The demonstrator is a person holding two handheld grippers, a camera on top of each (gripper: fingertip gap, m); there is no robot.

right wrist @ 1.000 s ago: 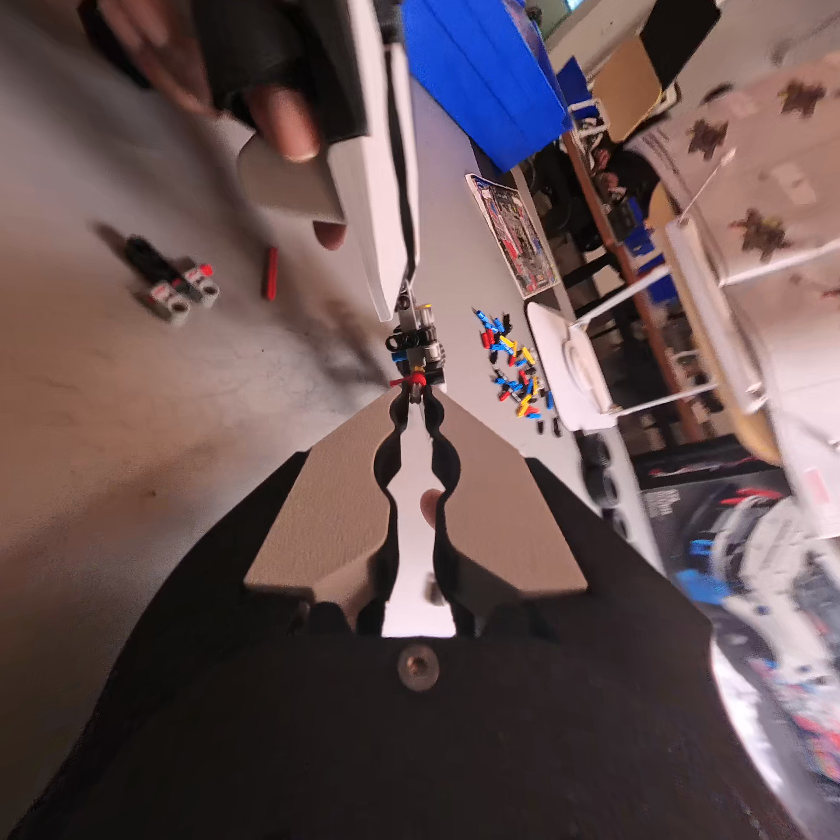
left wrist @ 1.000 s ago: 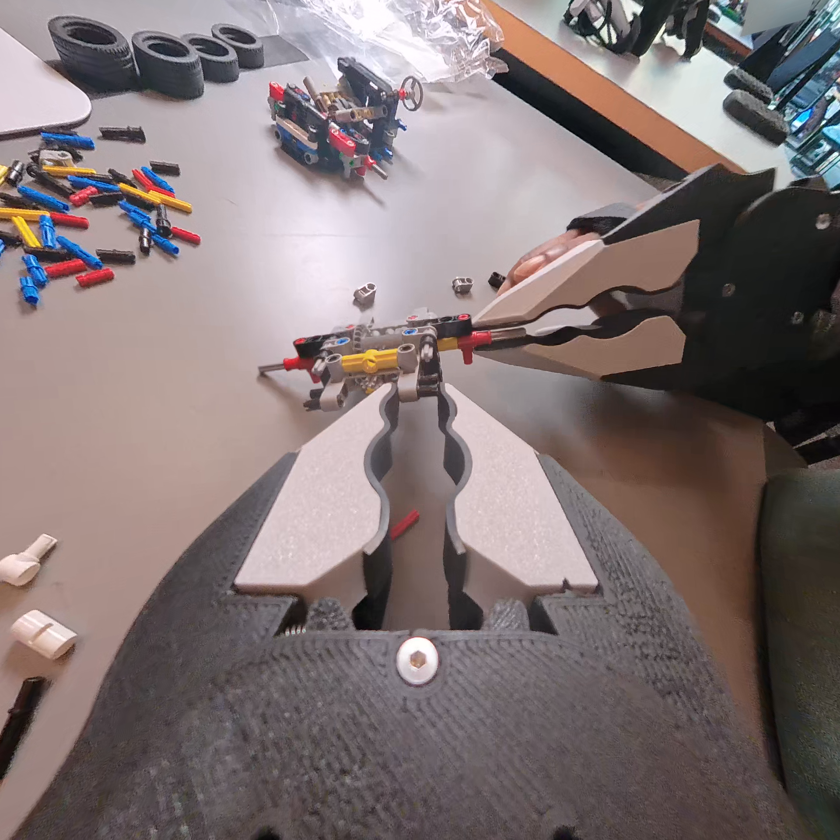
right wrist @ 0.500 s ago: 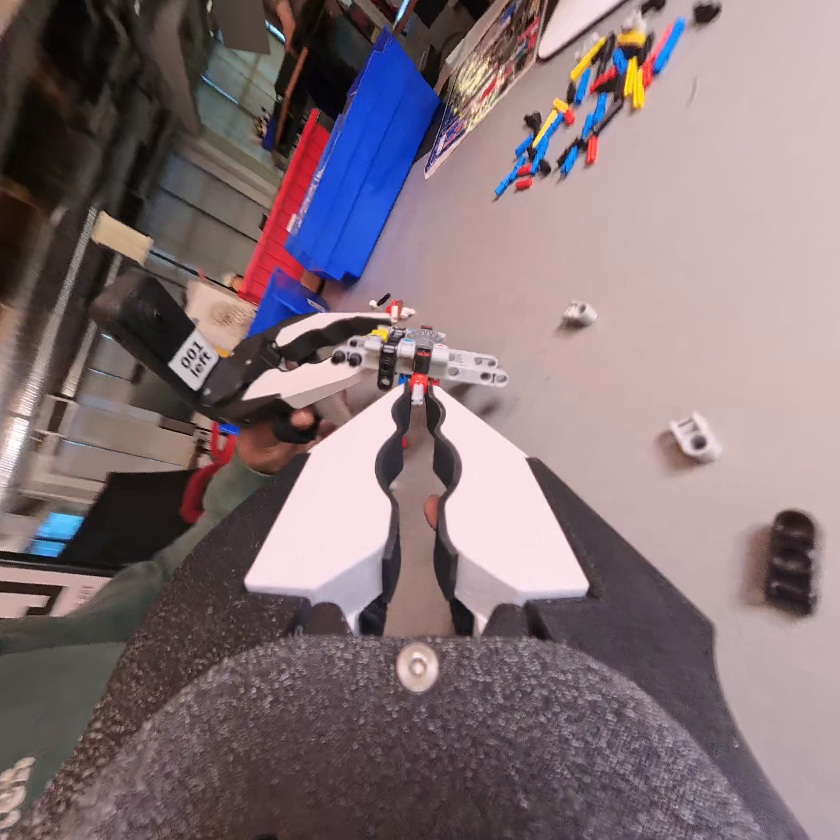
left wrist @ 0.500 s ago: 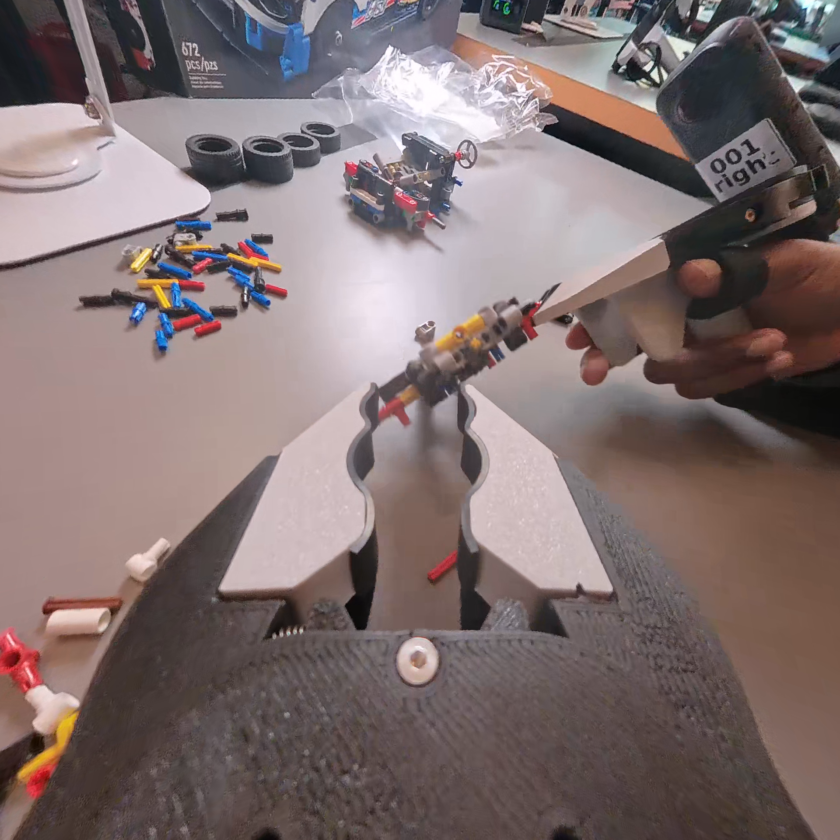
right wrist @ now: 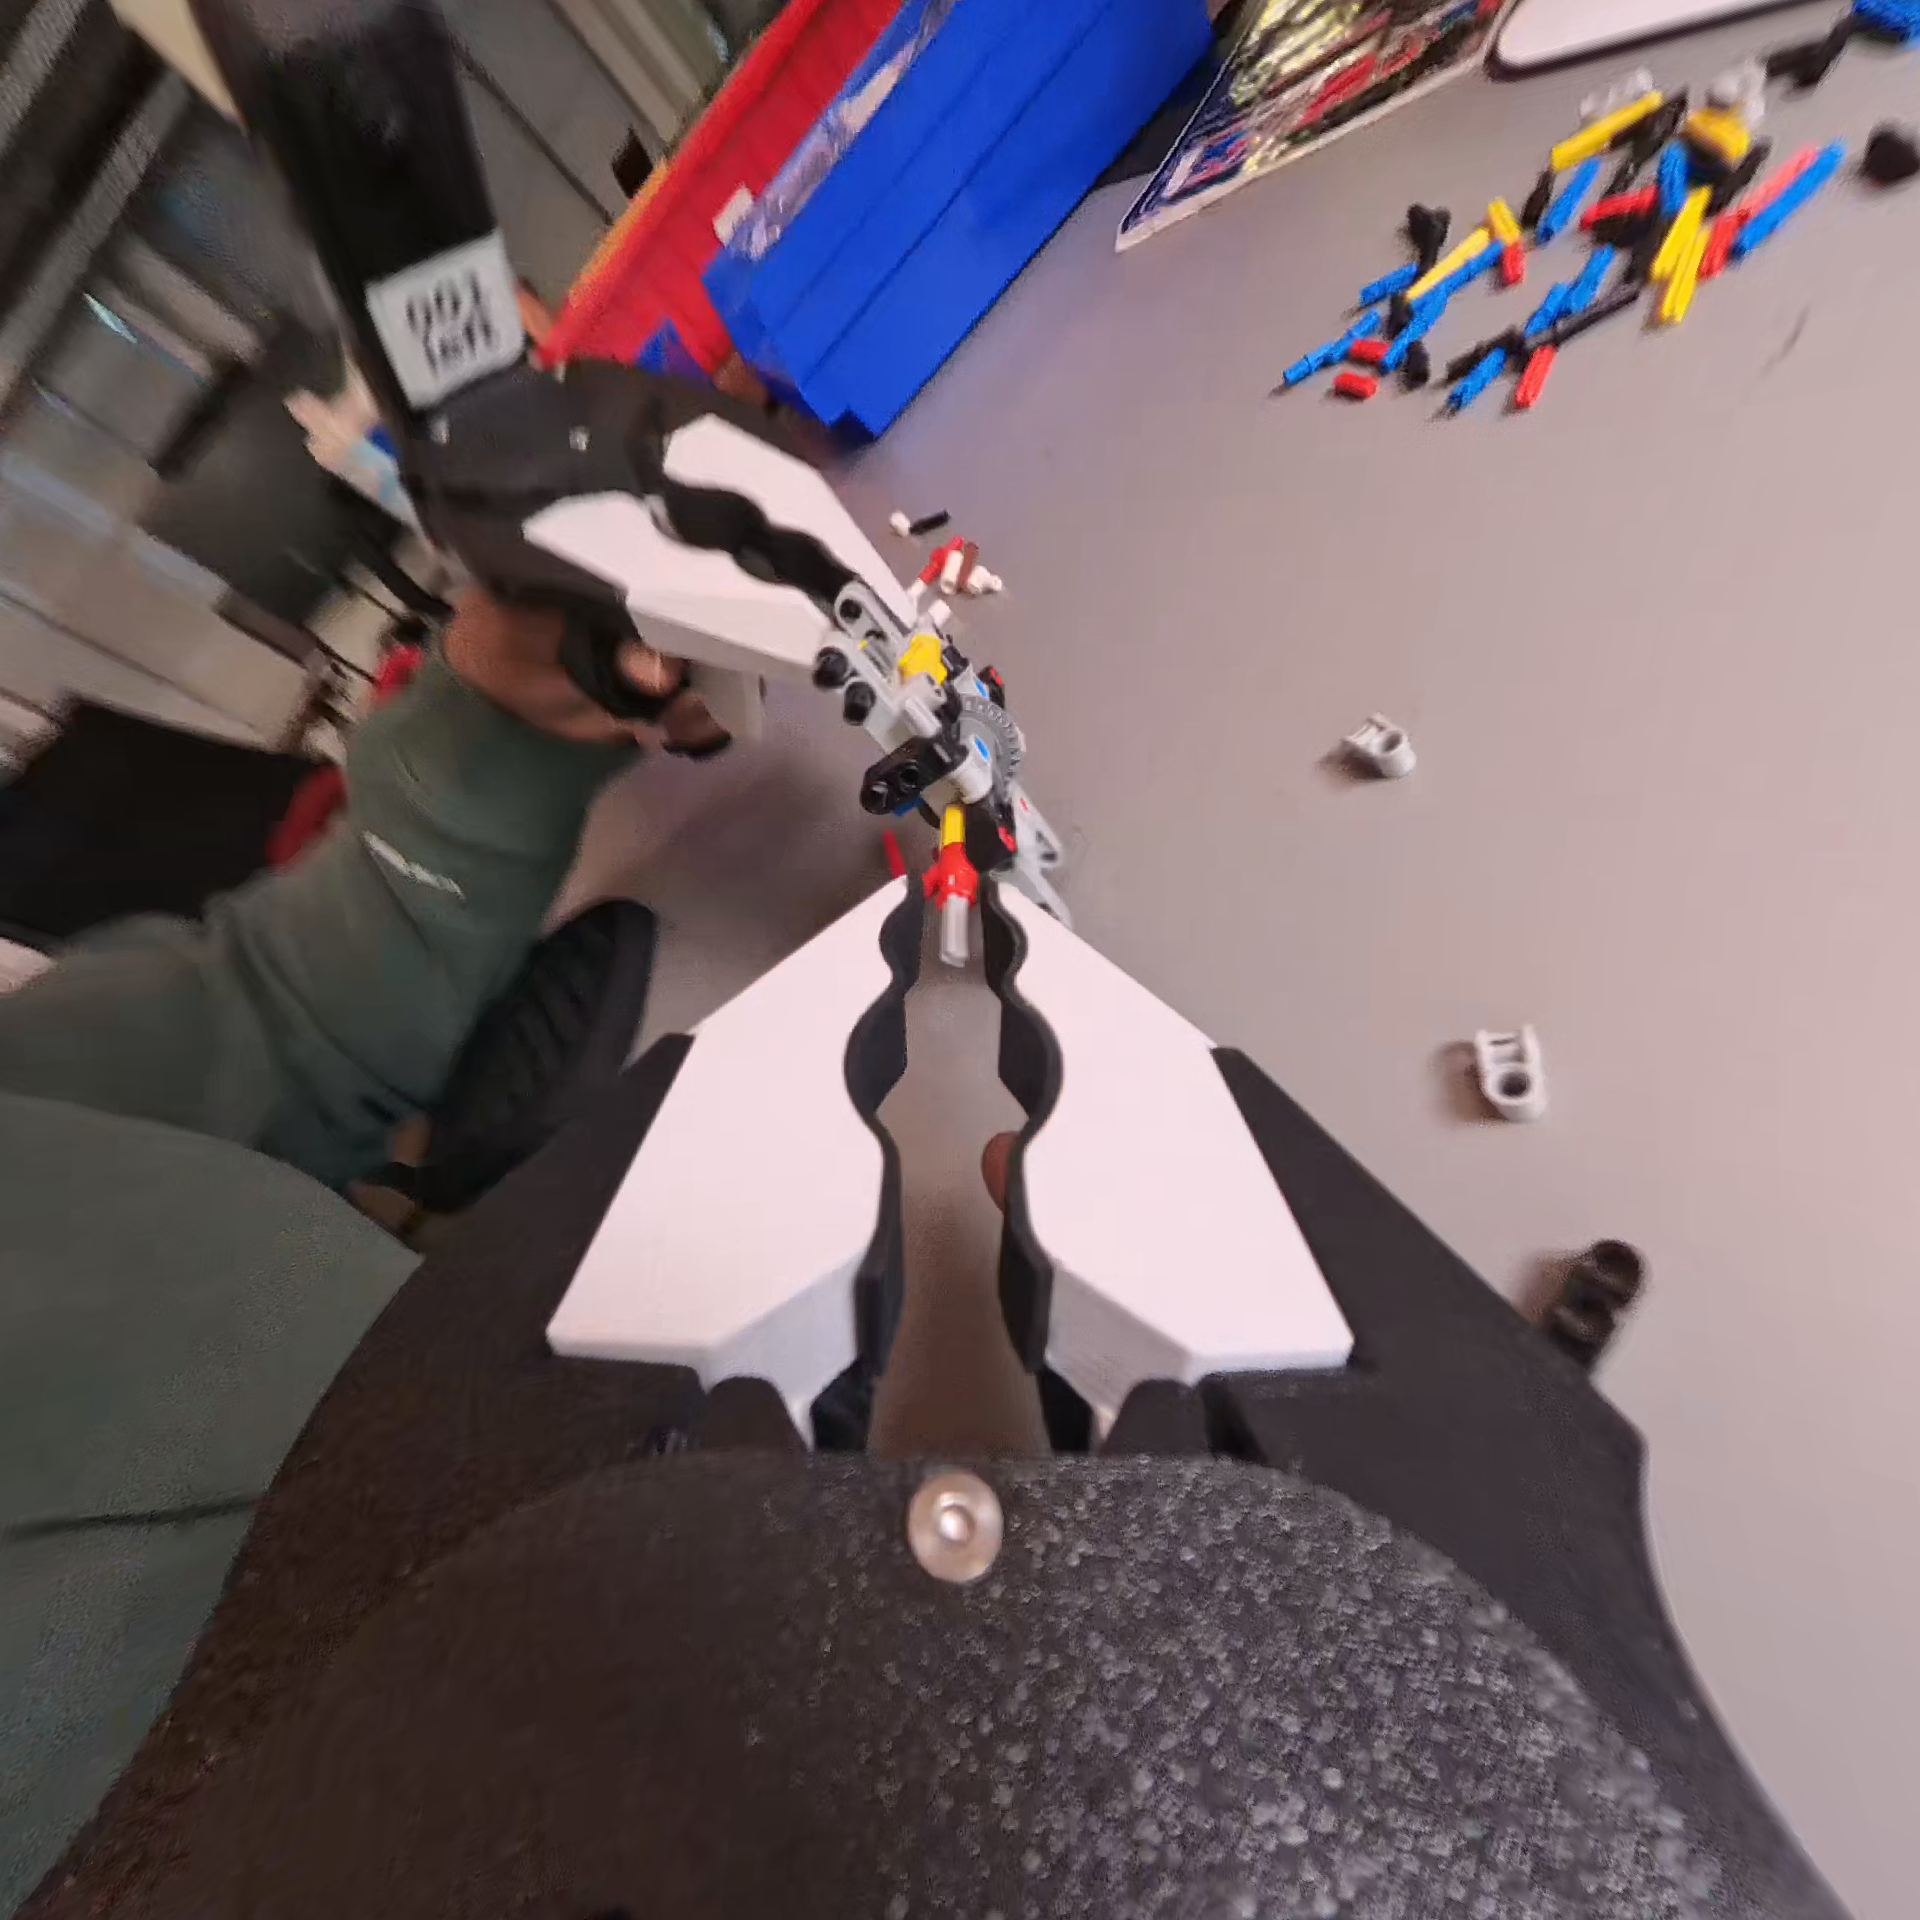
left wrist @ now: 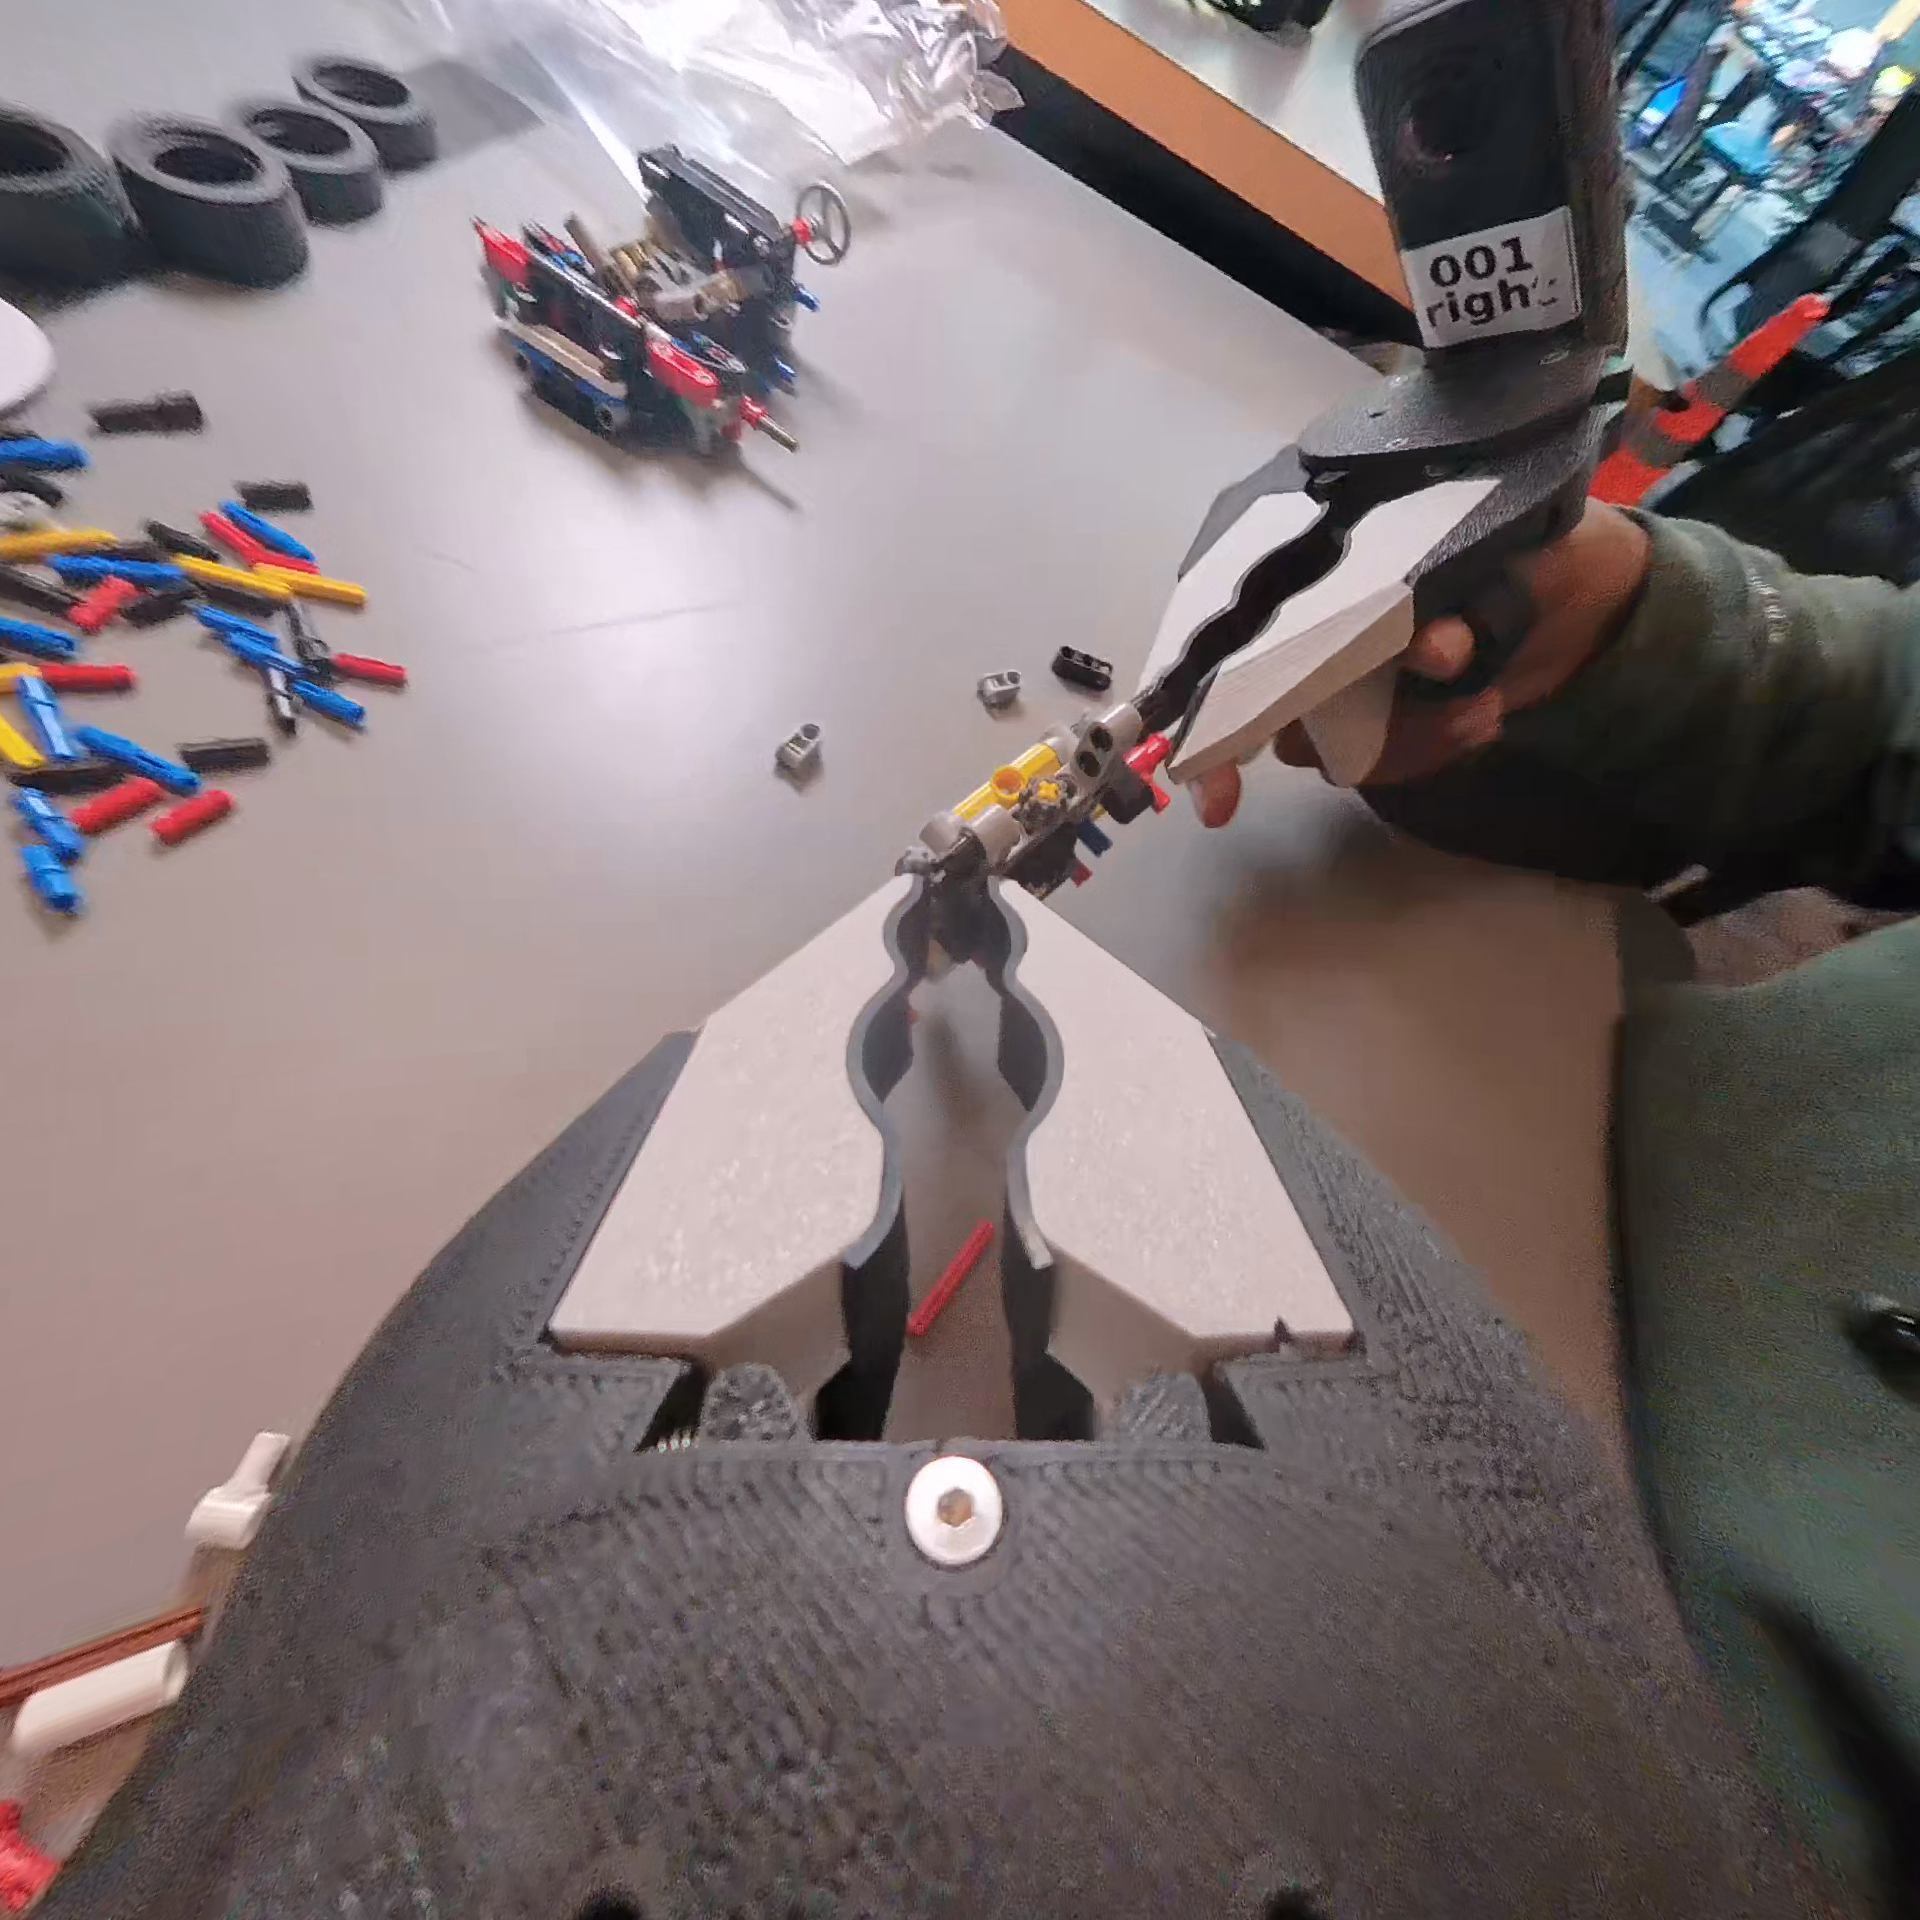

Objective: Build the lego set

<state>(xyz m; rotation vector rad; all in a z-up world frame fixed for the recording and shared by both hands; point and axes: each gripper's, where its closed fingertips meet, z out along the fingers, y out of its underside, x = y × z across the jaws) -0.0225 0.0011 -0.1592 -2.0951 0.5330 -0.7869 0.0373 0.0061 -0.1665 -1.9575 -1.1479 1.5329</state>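
The grey table (left wrist: 935, 540) carries a half-built car chassis (left wrist: 644, 312) and black tyres (left wrist: 208, 187) toward its far edge, with loose coloured pins (left wrist: 156, 665) at its left edge. Above the table, the left gripper (left wrist: 951, 914) and right gripper (right wrist: 951, 914) each clamp one end of the small lego assembly (left wrist: 1039, 800). Its gripped ends are hidden between the jaws, and the right wrist view is blurred.

looks like a lab or shared workshop space: big grey table (left wrist: 623, 935) with loose lego pins (left wrist: 156, 665) and tyres (left wrist: 208, 187) spread out, another wood-edged table (left wrist: 1195, 177) right behind it, blue and red stacked bins (right wrist: 935, 208) on the floor, blurry shelving and gear further back
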